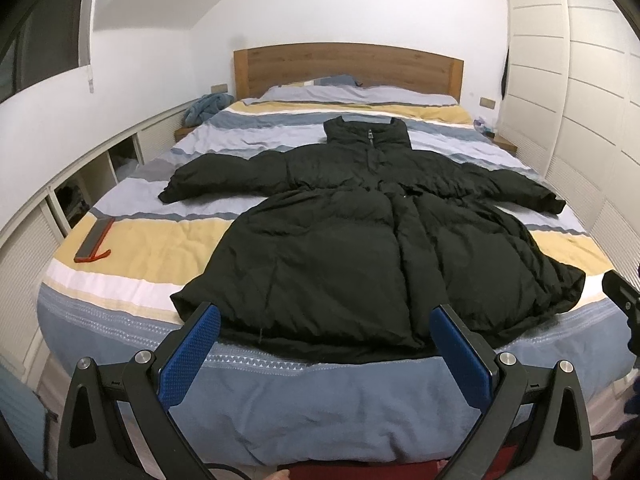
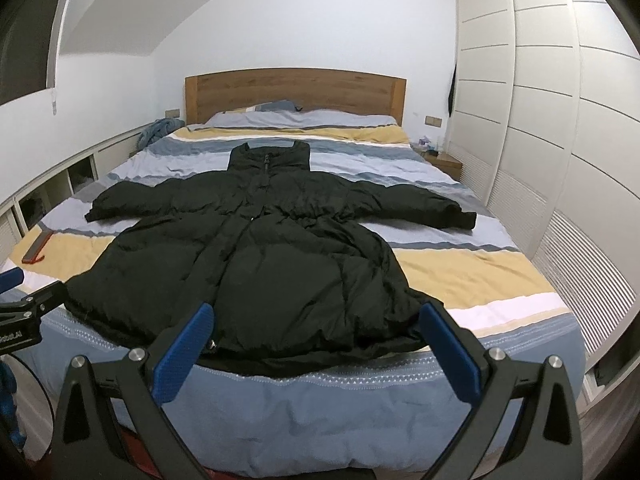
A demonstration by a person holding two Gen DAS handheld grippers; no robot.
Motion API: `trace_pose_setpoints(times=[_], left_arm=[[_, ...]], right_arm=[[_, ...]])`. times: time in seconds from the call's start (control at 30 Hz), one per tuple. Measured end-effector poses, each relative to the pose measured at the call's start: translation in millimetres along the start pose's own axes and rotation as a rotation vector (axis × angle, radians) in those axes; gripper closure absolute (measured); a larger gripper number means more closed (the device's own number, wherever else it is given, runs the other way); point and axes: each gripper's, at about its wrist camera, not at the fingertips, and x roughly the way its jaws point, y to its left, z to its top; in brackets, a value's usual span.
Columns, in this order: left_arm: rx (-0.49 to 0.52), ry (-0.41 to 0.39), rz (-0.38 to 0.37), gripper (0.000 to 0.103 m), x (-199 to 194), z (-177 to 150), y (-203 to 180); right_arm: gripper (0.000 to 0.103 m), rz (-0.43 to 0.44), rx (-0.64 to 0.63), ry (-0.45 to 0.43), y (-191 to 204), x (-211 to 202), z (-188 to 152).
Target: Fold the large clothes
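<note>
At the bed's [image 1: 280, 408] foot, both grippers [image 1: 325, 334] [image 2: 316, 332] gape empty; grab the coat's [image 1: 360, 248] probably bulky sleeve deep.

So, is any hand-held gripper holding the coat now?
No. The left hand-held gripper and right hand-held gripper are open, short of the black coat.
</note>
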Motion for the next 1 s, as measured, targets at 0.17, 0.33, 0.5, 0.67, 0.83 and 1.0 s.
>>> trace_pose_setpoints(times=[0.17,0.33,0.5,0.67,0.83,1.0], left_arm=[[0.01,0.011,0.002,0.0,2,3,-2],[-0.008,0.02,0.028,0.0,9,8,3],[-0.017,0.027,0.048,0.0,20,13,6],[0.0,0.036,0.051,0.0,29,13,1],[-0.005,0.047,0.045,0.0,36,15,-3],[0.003,0.047,0.053,0.0,40,20,-7]], right_arm=[[0.0,-0.004,0.016,0.003,-7,5,4],[0.0,-0.01,-0.003,0.03,-7,18,9],[0.0,0.006,-0.017,0.058,0,34,10],[0.0,0.047,-0.009,0.11,6,48,6],[0.0,0.063,-0.017,0.152,9,58,3],[0.0,0.078,-0.019,0.18,11,67,4]])
